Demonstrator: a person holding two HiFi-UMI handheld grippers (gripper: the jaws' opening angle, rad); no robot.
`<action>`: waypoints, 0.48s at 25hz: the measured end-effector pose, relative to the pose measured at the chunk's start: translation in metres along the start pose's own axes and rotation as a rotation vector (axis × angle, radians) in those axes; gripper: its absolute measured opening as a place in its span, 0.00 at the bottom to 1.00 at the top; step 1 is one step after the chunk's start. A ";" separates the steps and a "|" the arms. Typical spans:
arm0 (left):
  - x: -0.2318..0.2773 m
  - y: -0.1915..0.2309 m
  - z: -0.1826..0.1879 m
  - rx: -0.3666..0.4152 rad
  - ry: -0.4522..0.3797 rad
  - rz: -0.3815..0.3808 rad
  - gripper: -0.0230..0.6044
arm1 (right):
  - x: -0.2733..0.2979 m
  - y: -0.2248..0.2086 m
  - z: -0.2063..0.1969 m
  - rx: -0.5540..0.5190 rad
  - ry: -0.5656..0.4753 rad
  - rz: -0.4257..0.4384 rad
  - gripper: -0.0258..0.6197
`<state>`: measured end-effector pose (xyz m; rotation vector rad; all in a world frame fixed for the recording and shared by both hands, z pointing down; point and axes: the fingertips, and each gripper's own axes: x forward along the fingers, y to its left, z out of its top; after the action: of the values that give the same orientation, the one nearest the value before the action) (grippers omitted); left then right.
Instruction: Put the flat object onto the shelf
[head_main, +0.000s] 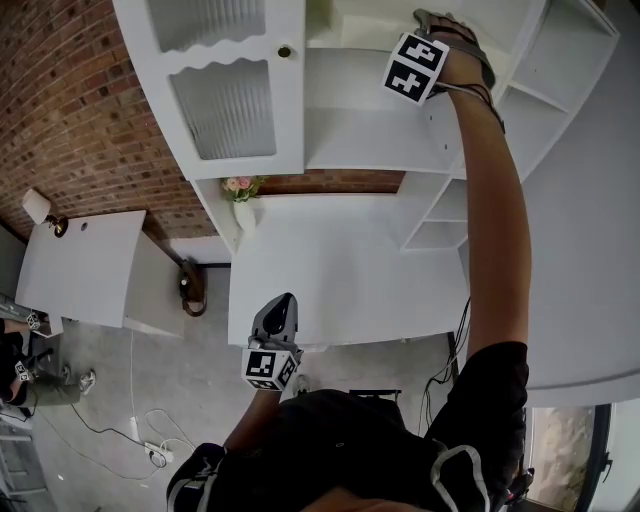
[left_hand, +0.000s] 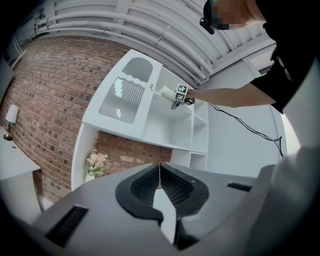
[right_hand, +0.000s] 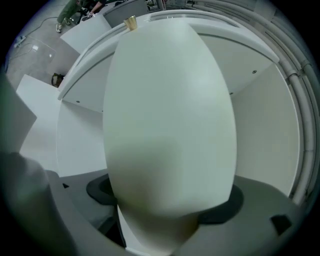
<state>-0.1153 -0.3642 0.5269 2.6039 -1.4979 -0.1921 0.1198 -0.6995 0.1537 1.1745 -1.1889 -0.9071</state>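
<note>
Top of frame: right gripper (head_main: 432, 22), jaws spread around the flat object (right_hand: 170, 115), inside the shelf (head_main: 360, 140) beside a ribbed-glass door (head_main: 225, 105). Lower centre: left gripper (left_hand: 159, 172), jaws together, near the counter (head_main: 330, 270).

White shelf unit (head_main: 350, 140), desk (head_main: 340, 270) bearing flower vase (head_main: 243, 205)

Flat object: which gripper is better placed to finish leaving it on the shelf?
Right. The right gripper is raised into the shelf with the flat object between its wide jaws; the left gripper hangs low by the desk edge, shut and empty.
</note>
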 end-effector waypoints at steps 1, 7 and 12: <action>0.001 0.002 0.000 0.000 0.001 0.001 0.06 | 0.003 0.000 0.002 0.001 0.004 0.003 0.69; 0.004 0.005 -0.001 0.001 -0.001 0.003 0.06 | 0.017 -0.002 0.009 0.003 0.029 0.019 0.71; 0.000 0.006 -0.003 -0.002 0.001 0.007 0.06 | 0.022 -0.005 0.011 0.008 0.036 -0.001 0.71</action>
<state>-0.1201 -0.3666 0.5307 2.5965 -1.5047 -0.1914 0.1128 -0.7233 0.1531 1.1935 -1.1646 -0.8793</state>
